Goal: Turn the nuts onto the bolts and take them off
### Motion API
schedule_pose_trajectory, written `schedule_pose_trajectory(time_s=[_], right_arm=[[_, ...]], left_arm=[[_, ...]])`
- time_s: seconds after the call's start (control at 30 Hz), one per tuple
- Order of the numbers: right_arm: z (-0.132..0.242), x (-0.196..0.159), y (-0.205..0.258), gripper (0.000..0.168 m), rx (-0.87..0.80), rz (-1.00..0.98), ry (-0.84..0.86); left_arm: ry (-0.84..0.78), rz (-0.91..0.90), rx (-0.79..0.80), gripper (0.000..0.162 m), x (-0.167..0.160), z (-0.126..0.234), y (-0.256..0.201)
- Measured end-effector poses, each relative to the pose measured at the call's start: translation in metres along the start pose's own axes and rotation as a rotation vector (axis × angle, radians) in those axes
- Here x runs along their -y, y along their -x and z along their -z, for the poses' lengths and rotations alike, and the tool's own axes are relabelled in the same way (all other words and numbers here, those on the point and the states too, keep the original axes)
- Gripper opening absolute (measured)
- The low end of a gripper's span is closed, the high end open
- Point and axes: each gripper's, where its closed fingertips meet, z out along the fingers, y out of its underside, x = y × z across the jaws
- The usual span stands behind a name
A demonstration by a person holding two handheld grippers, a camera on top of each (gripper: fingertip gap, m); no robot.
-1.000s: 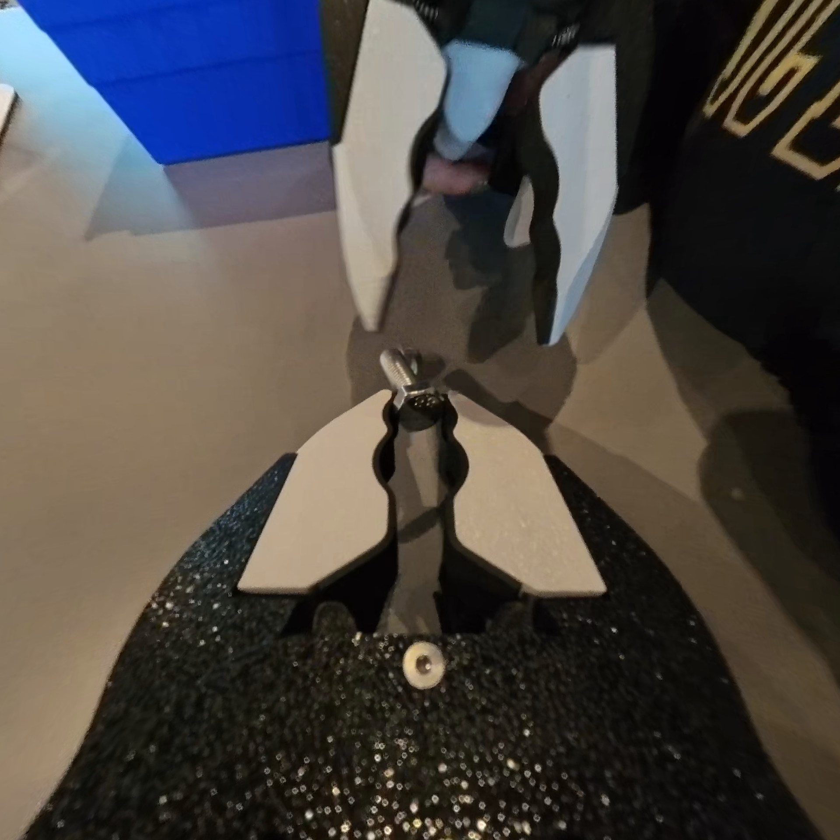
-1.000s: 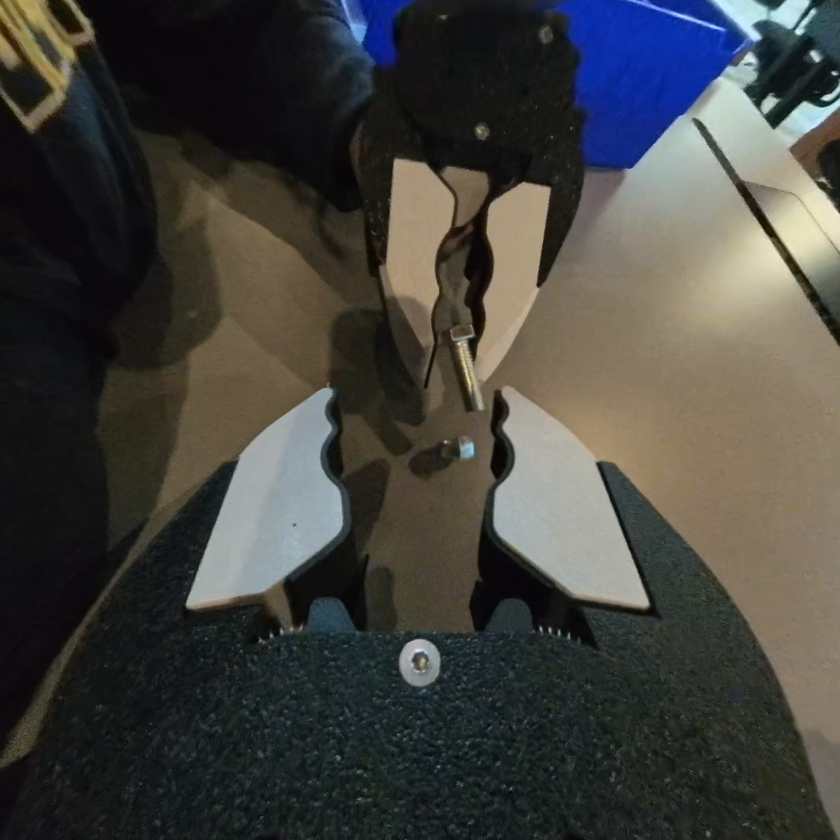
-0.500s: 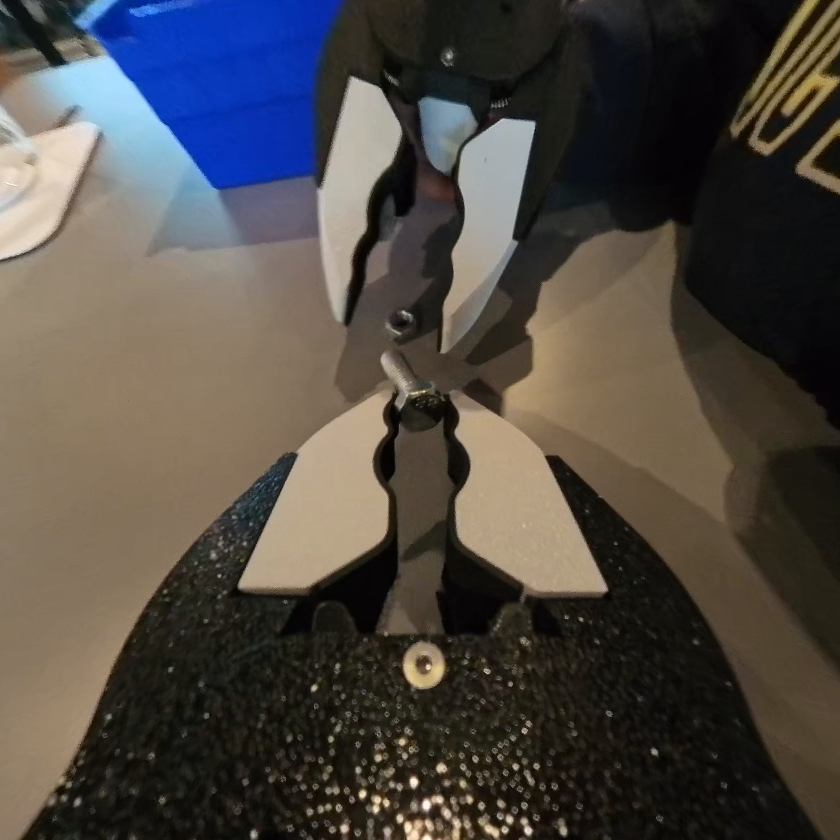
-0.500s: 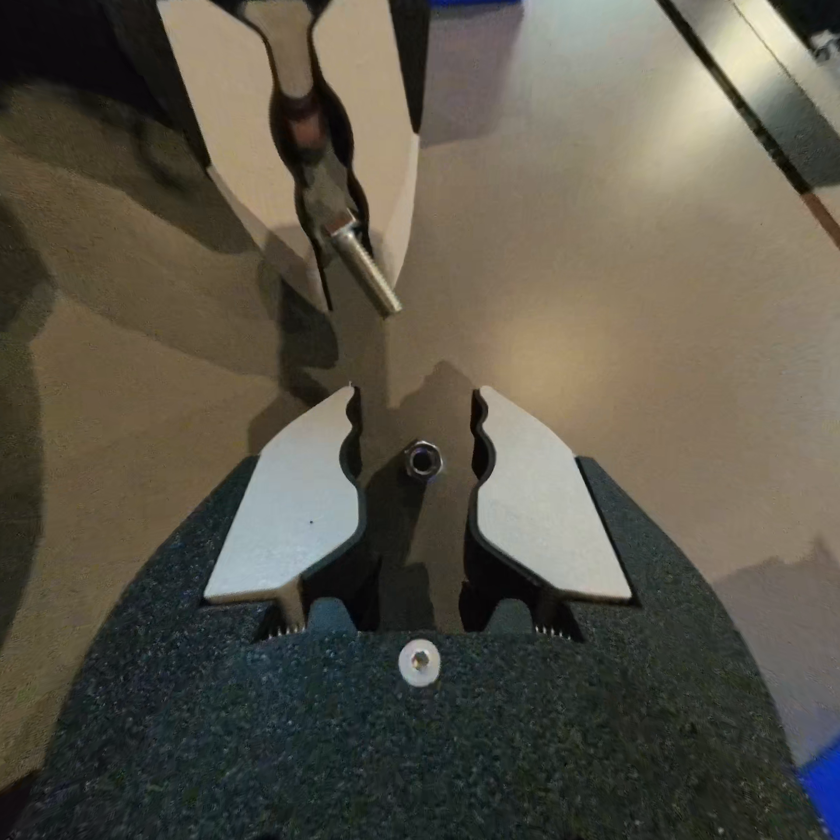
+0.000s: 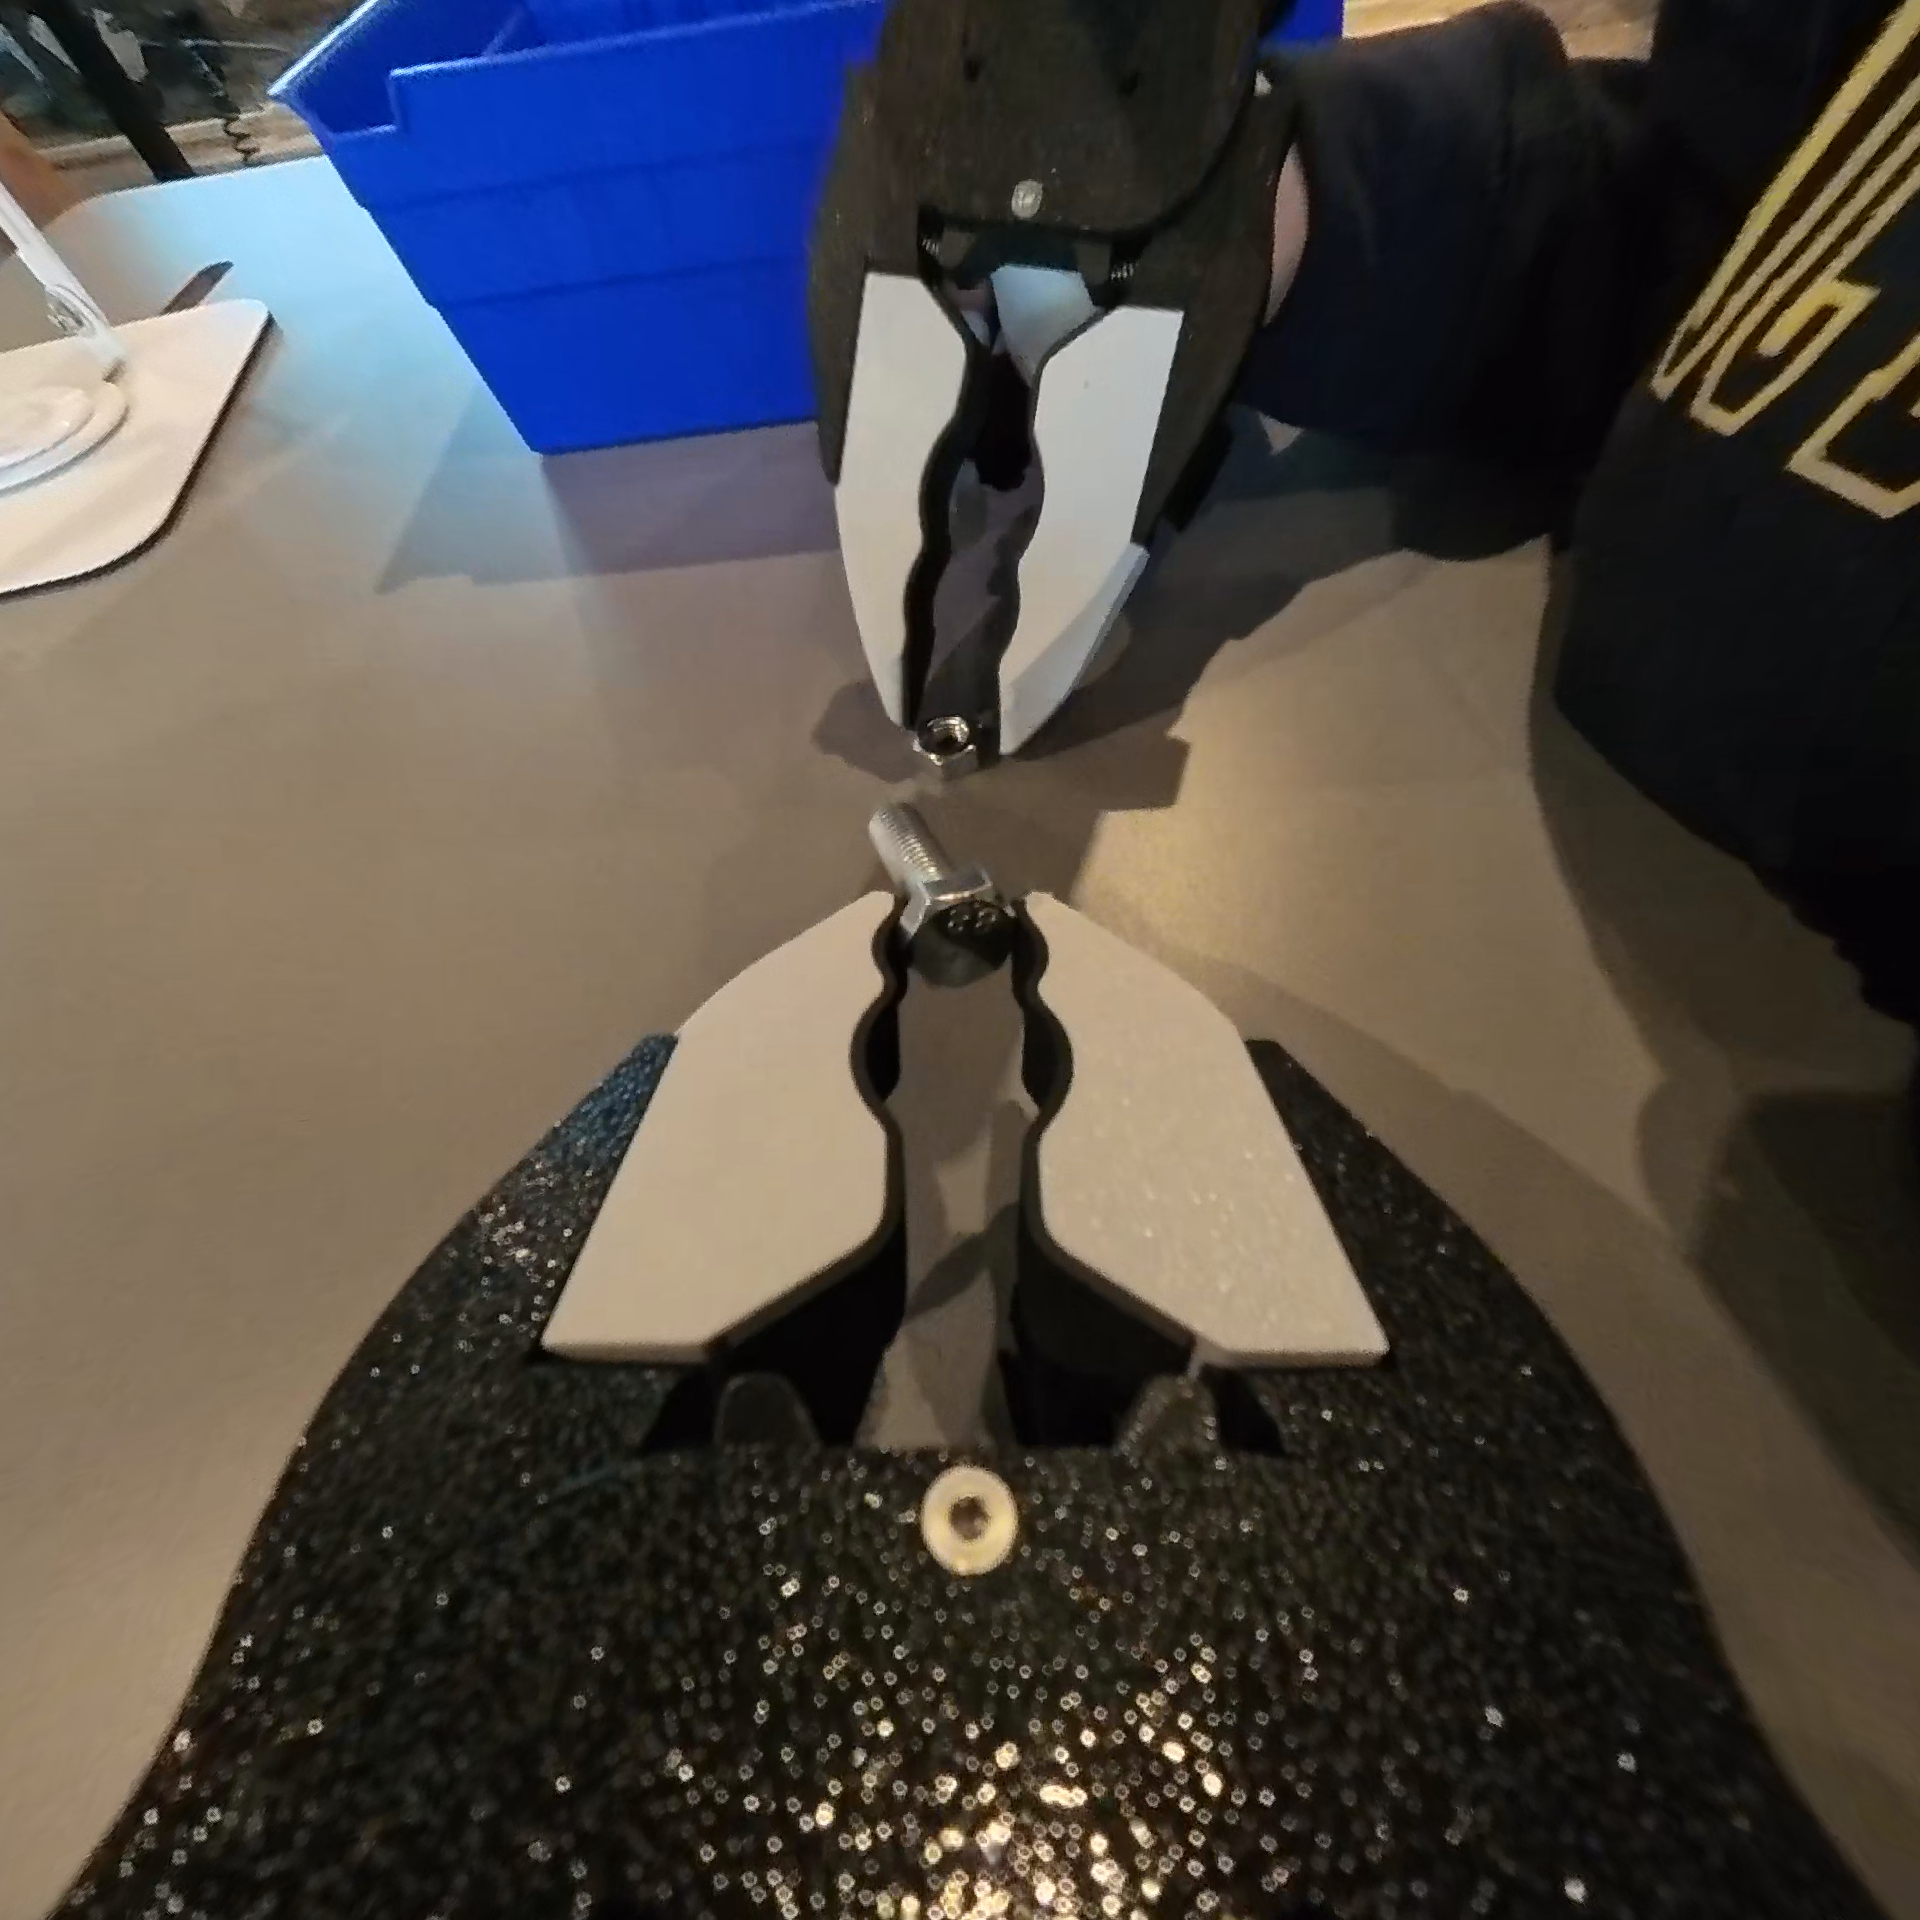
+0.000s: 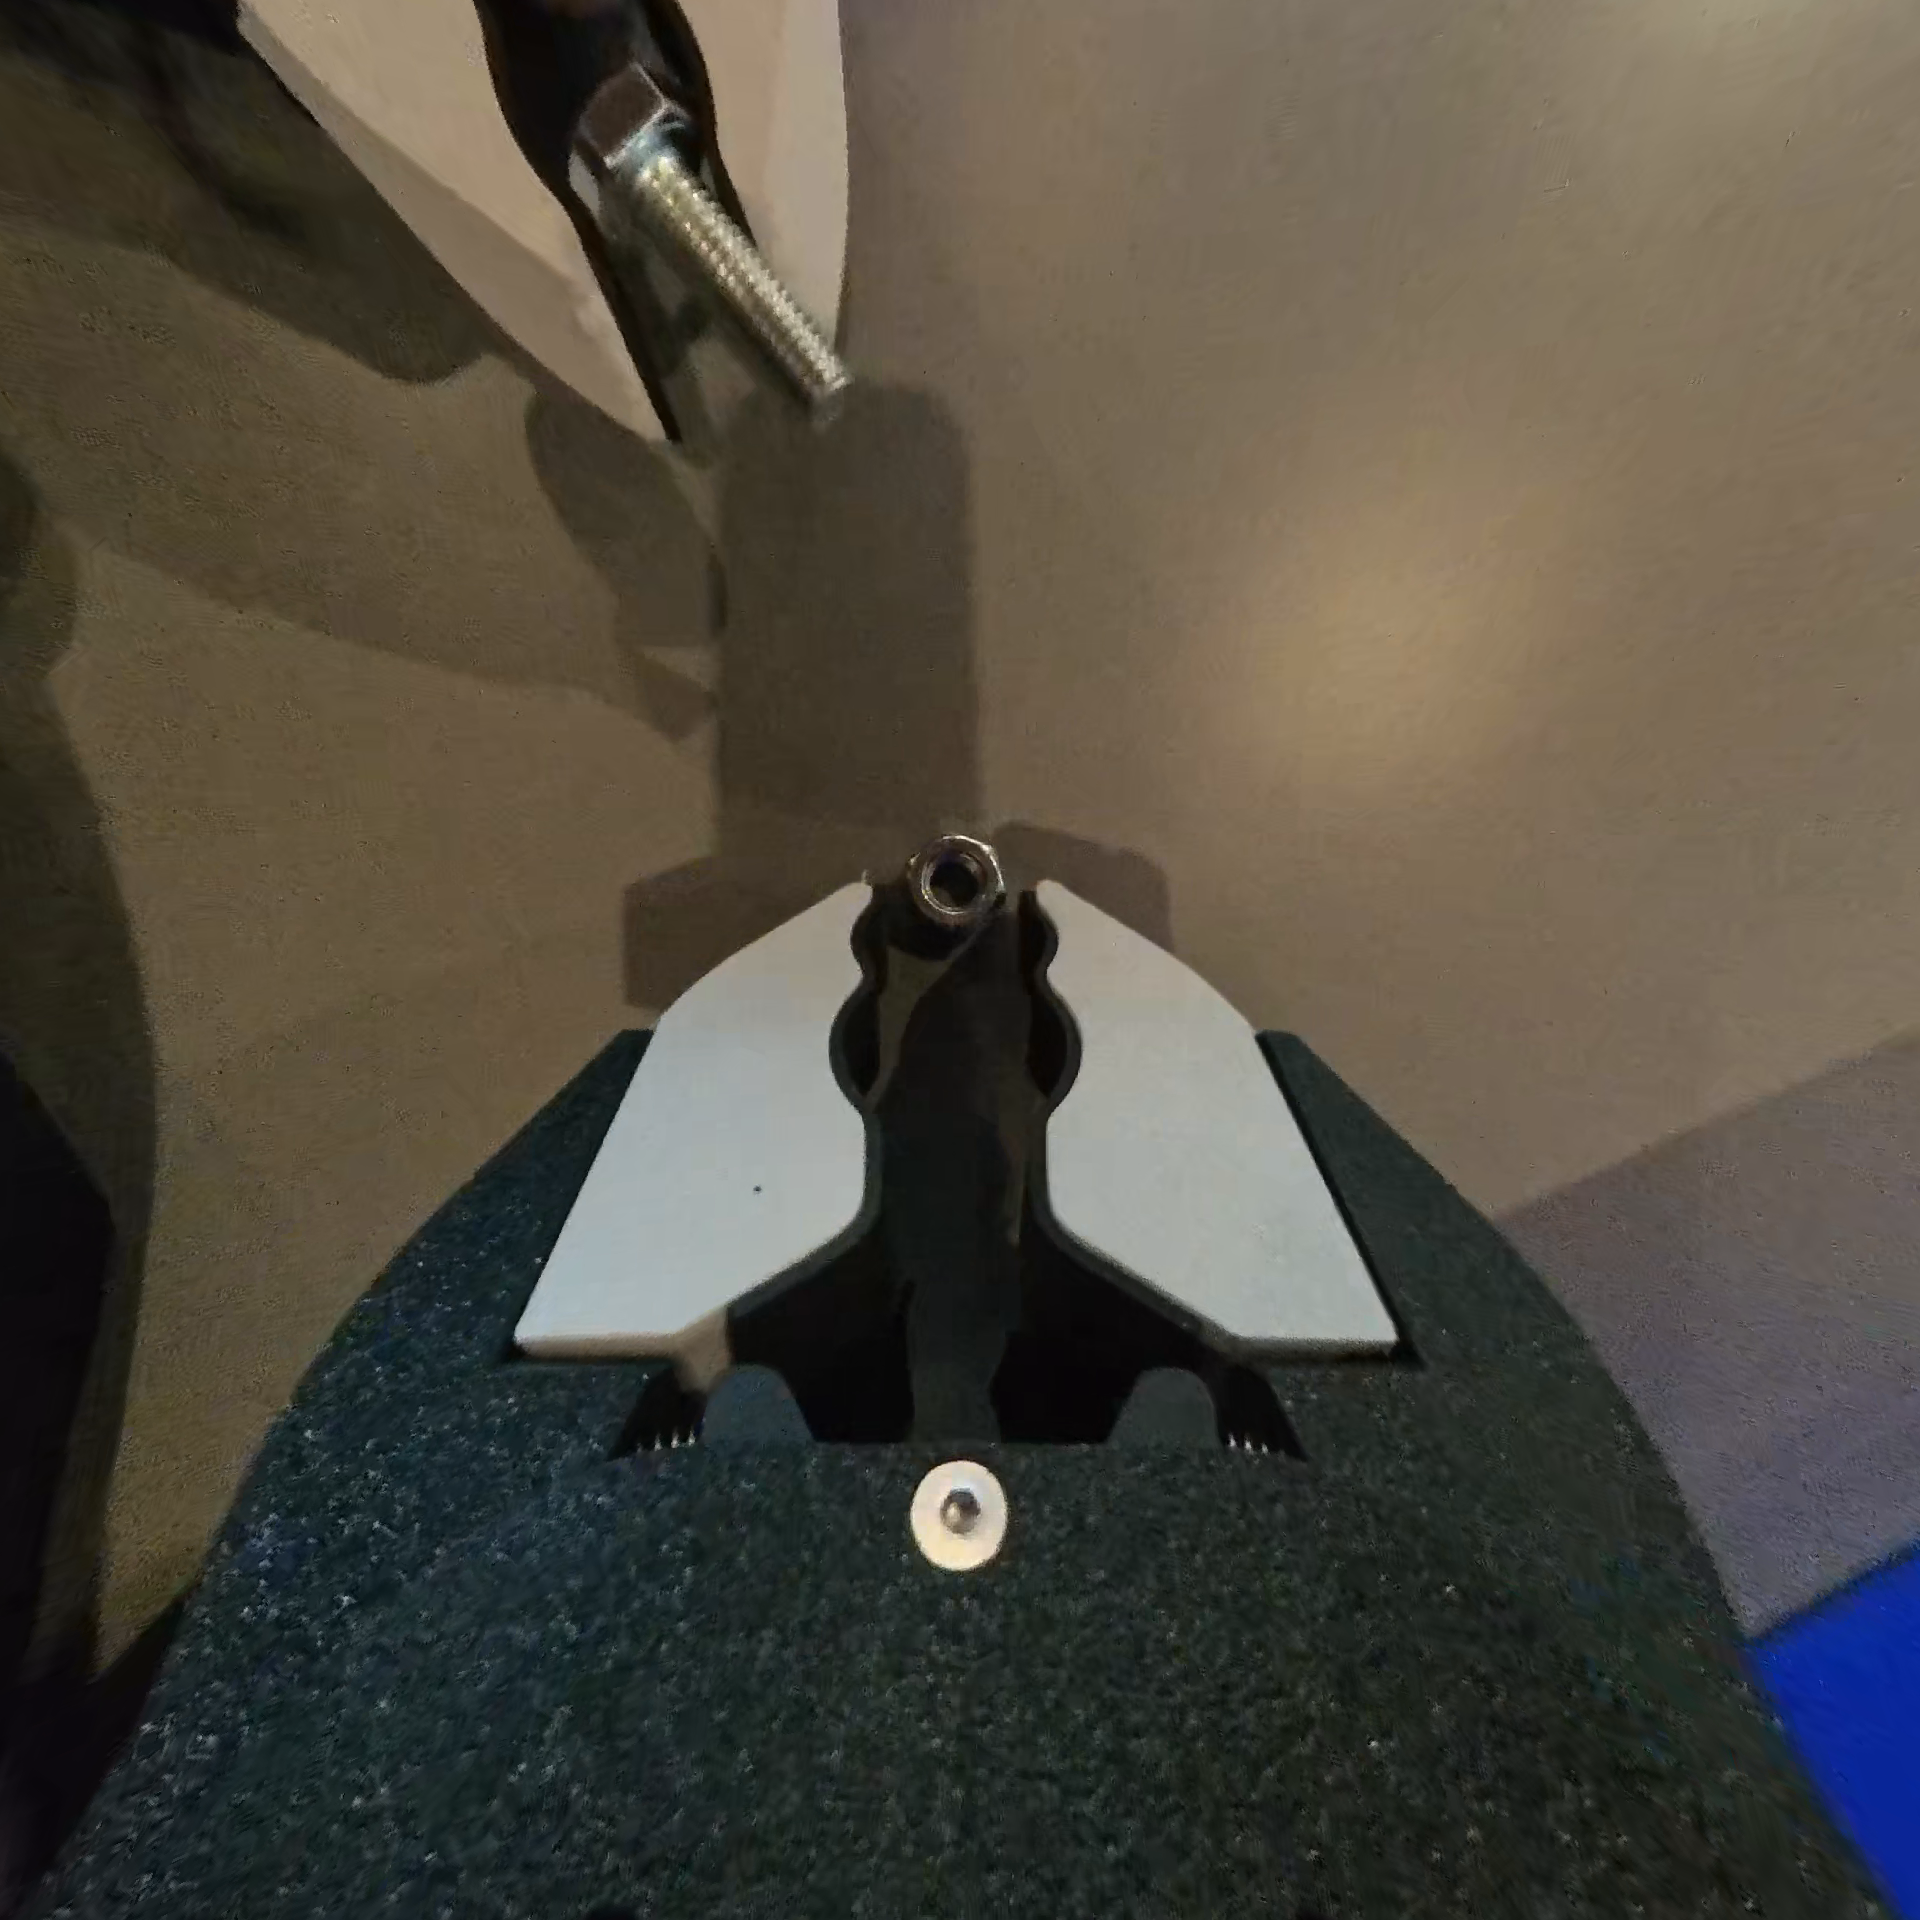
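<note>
The left gripper (image 5: 951, 920) pinches the bolt (image 5: 930, 883) by its hex head, shank pointing far and slightly left. The right gripper (image 5: 951, 732), just beyond at the table (image 5: 416, 831), has its fingers narrowed on the nut (image 5: 943, 743), bore roughly facing the shank tip, apart.
</note>
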Motion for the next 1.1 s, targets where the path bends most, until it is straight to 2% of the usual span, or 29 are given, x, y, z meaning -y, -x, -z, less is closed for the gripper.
schedule_pose_trajectory(time_s=[0.57,1.03,1.1], right_arm=[[-0.0023,0.0039,0.0019,0.032,0.005,-0.009,-0.029],[-0.0020,0.0038,0.0042,0.029,0.045,-0.088,-0.041],[-0.0017,0.0032,0.0036,0.023,0.044,-0.088,-0.039]], left_arm=[[0.010,-0.005,-0.009,0.018,-0.0004,-0.0006,-0.0015],[0.015,-0.007,-0.013,0.018,-0.0005,-0.0011,-0.0022],[0.016,-0.008,-0.014,0.018,-0.0006,-0.0012,-0.0023]])
